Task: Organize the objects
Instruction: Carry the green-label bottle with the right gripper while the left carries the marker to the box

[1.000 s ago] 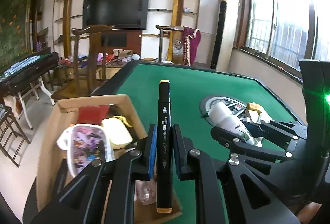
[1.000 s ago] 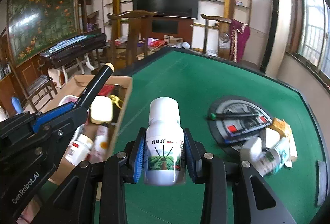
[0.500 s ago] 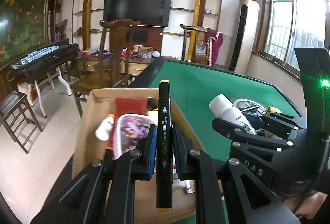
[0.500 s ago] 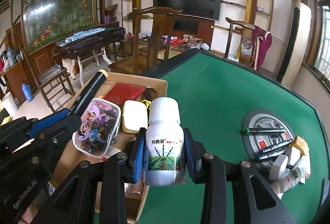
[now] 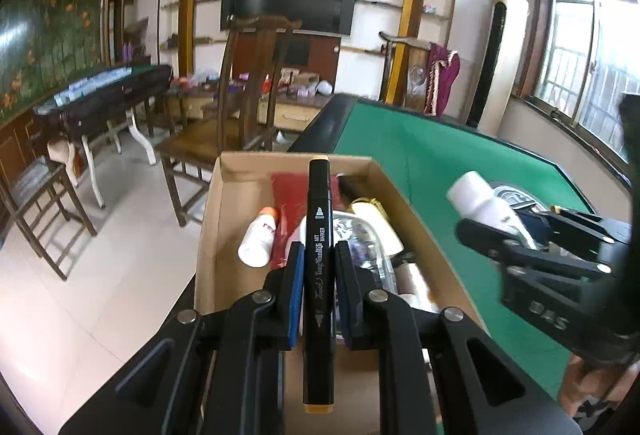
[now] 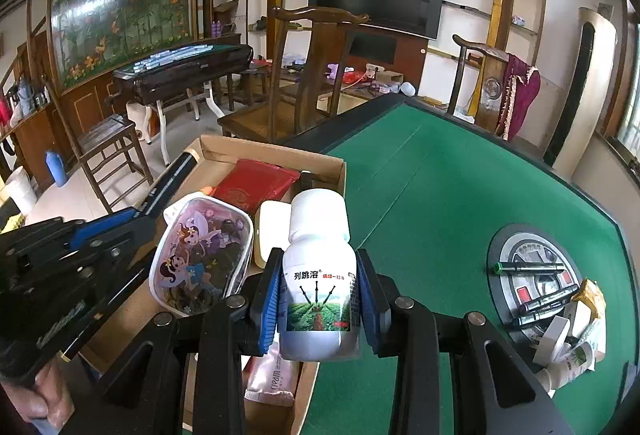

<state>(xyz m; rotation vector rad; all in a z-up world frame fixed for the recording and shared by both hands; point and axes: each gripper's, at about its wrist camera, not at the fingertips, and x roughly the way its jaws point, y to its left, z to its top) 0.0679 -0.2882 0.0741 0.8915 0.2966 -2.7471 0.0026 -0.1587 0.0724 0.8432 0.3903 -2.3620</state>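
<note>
Black marker pen with yellow end caps (image 5: 319, 275) is clenched lengthwise in the left gripper (image 5: 318, 289), hanging over the near end of the open brown cardboard box (image 5: 234, 171) at the green felt table's (image 6: 460, 187) edge. White plastic bottle with a field-picture label (image 6: 318, 287) is pinched upright in the right gripper (image 6: 318, 293), above the box's near right wall. Down inside the box now: a pink cream sachet (image 6: 274, 375) nearest, a clear cartoon-print pouch (image 6: 202, 255) at ten o'clock of the held bottle, a cream-coloured flat case (image 6: 272, 231) just beside it, then a small white bottle with an orange cap (image 5: 260, 235), and a red flat packet (image 6: 256, 185) at the far end. Off at three o'clock, well apart, pens and tubes (image 6: 552, 299) crowd the table's round grey centre panel (image 6: 516, 247).
</note>
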